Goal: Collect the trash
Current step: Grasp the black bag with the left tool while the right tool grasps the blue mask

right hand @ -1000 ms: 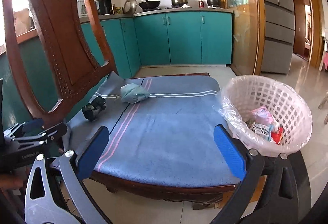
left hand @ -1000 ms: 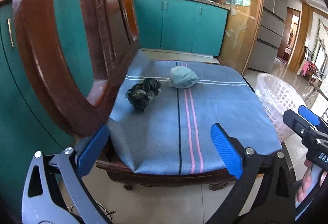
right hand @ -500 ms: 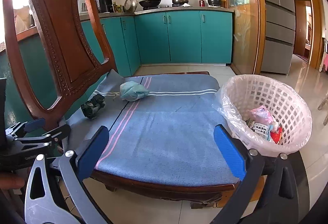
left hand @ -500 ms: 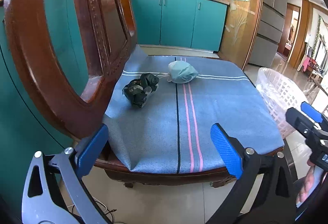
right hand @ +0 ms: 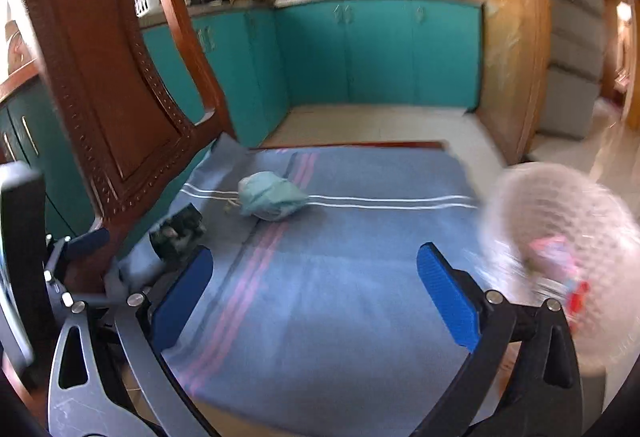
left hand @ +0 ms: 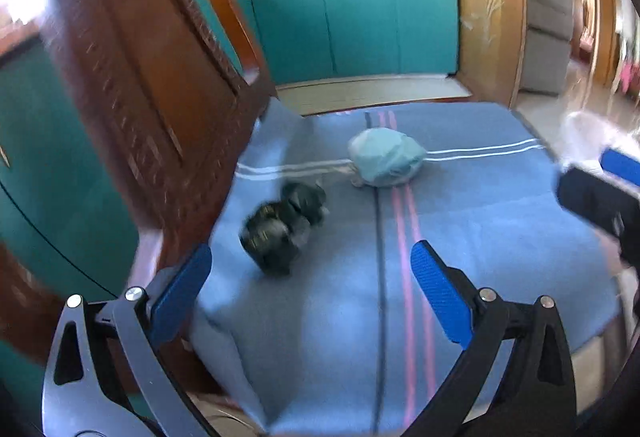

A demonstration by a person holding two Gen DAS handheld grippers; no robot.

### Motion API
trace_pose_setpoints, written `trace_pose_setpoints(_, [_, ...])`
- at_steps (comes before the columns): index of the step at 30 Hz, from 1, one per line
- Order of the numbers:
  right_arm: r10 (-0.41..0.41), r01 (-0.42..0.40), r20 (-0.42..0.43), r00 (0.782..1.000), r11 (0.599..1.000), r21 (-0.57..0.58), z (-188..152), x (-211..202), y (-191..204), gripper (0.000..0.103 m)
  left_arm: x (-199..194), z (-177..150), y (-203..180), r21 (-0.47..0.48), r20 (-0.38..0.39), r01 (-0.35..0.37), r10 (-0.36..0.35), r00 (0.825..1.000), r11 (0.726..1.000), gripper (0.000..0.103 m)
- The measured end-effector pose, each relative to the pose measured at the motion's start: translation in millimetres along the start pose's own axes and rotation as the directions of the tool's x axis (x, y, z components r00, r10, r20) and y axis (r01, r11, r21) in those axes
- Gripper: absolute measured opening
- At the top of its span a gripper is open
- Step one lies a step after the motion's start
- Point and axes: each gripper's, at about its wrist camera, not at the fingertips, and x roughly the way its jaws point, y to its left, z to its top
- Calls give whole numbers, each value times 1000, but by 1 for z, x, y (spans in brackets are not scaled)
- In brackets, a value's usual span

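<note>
My left claw (left hand: pixel 308 277) gapes wide; dark wrapper (left hand: pixel 282 229) at 11 o'clock could skid off under a careless pinch

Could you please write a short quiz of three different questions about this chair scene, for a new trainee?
1. True or false: the left gripper is shut on the black crumpled trash.
2. Multiple choice: the light teal crumpled wad lies on (A) the floor, (B) the blue striped cloth, (C) the counter.
3. Fill in: the white mesh basket stands to the ____ of the chair seat in the right wrist view.

Key
1. False: its jaws stand wide open and hold nothing; the trash lies ahead of them.
2. B.
3. Right; some colourful trash is already inside.
</note>
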Motion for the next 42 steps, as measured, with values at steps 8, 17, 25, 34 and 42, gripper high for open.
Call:
trace_pose_setpoints(8, [94, -91, -127, 987, 995, 31, 44, 113, 8, 95, 57, 17, -1, 25, -95, -37, 39, 995, 999, 96])
trace_pose_setpoints(17, [171, -168, -232, 958, 985, 31, 44, 178, 22, 57, 78, 22, -2, 23, -101, -69, 71, 992, 997, 93])
trace_pose_setpoints(25, [158, -156, -160, 974, 987, 23, 47, 142, 6, 8, 92, 15, -7, 33, -145, -38, 42, 989, 999, 81])
trace_pose_setpoints(34, [127, -126, 57, 990, 992, -15, 31, -6, -14, 8, 62, 30, 28, -164, -63, 100, -111, 992, 981, 31])
trace_pose_setpoints(42, [27, -21, 184, 983, 999, -36, -29, -92, -31, 8, -54, 16, 35, -177, 157, 375, -350, 924, 910, 31])
